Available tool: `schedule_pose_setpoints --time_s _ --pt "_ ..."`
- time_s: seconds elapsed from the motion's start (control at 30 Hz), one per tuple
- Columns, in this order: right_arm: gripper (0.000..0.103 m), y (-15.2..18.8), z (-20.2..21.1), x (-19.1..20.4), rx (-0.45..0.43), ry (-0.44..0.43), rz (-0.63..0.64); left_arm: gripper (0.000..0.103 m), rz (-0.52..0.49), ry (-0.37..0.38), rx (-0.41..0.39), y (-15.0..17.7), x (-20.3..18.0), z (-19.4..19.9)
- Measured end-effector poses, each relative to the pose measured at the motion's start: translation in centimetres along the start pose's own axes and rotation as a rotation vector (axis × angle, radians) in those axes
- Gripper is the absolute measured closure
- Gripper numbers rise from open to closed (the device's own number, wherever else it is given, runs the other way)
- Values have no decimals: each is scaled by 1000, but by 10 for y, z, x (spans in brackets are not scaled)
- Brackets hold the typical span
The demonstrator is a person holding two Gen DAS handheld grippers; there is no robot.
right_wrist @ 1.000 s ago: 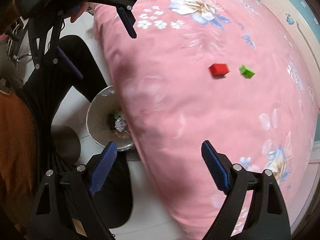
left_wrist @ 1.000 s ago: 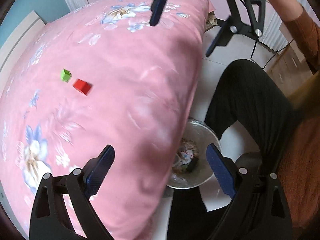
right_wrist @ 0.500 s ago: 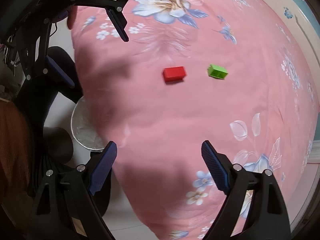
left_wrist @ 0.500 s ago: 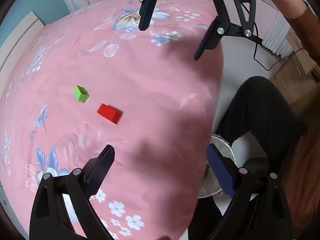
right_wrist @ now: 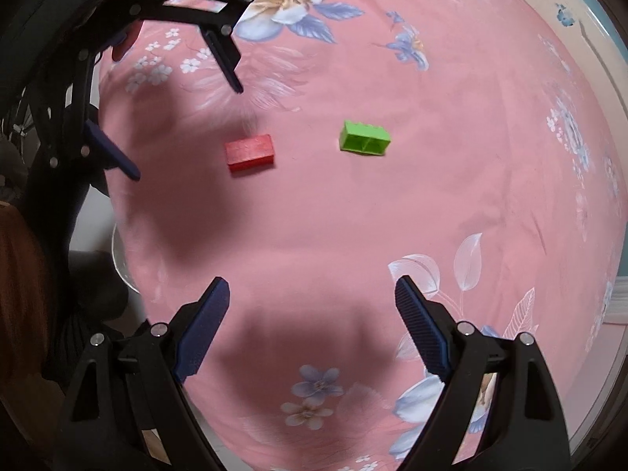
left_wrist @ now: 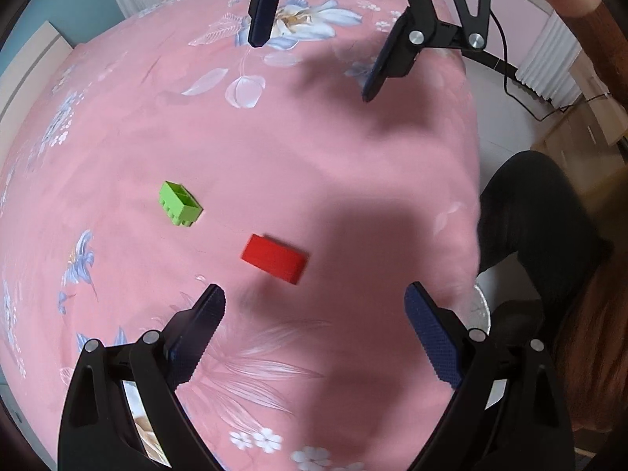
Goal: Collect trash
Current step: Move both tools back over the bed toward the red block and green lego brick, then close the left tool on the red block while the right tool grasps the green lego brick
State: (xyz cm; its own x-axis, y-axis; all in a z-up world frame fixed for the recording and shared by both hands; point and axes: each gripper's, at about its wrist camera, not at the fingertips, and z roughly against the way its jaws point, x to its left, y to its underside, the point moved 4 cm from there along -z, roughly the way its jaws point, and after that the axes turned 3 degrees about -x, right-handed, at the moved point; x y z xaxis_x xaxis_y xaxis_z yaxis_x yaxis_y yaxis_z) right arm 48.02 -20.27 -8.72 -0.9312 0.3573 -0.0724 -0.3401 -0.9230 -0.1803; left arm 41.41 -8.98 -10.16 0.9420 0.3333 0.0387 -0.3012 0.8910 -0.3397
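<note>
A red brick (left_wrist: 274,260) (right_wrist: 249,152) and a green brick (left_wrist: 179,204) (right_wrist: 364,138) lie a short way apart on the pink flowered bedspread (left_wrist: 333,165) (right_wrist: 451,196). My left gripper (left_wrist: 314,302) hovers open above the spread, the red brick just beyond its fingertips. My right gripper (right_wrist: 312,294) is open too and holds nothing, with both bricks farther ahead of it. Each gripper shows in the other's view: the right one (left_wrist: 314,59) at the top, the left one (right_wrist: 188,129) at the upper left. Only a sliver of the bin (left_wrist: 481,306) (right_wrist: 119,259) shows past the bed's edge.
A person's dark trouser leg (left_wrist: 541,227) and brown sleeve (left_wrist: 604,31) are beside the bed. A white radiator (left_wrist: 549,66), a cable and a wooden cabinet (left_wrist: 581,133) stand on the pale floor. A pale headboard (right_wrist: 557,31) and blue wall bound the far side.
Both grippers have swept from over the bin at the bed's edge to above the spread. The bricks now sit much nearer and larger in both views, and the bin has slid almost out of sight.
</note>
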Motion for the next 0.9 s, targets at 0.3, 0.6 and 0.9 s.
schedule_pose_setpoints --time_s 0.3,0.6,0.9 --pt "18 -14 -18 -18 4 -54 27 9 -50 67 19 0 14 -16" --pt "18 -45 -44 -34 1 -80 58 9 -42 78 9 -5 26 -30" --pt "18 -76 -70 -49 -15 -122 70 9 -67 94 -4 -10 32 -39"
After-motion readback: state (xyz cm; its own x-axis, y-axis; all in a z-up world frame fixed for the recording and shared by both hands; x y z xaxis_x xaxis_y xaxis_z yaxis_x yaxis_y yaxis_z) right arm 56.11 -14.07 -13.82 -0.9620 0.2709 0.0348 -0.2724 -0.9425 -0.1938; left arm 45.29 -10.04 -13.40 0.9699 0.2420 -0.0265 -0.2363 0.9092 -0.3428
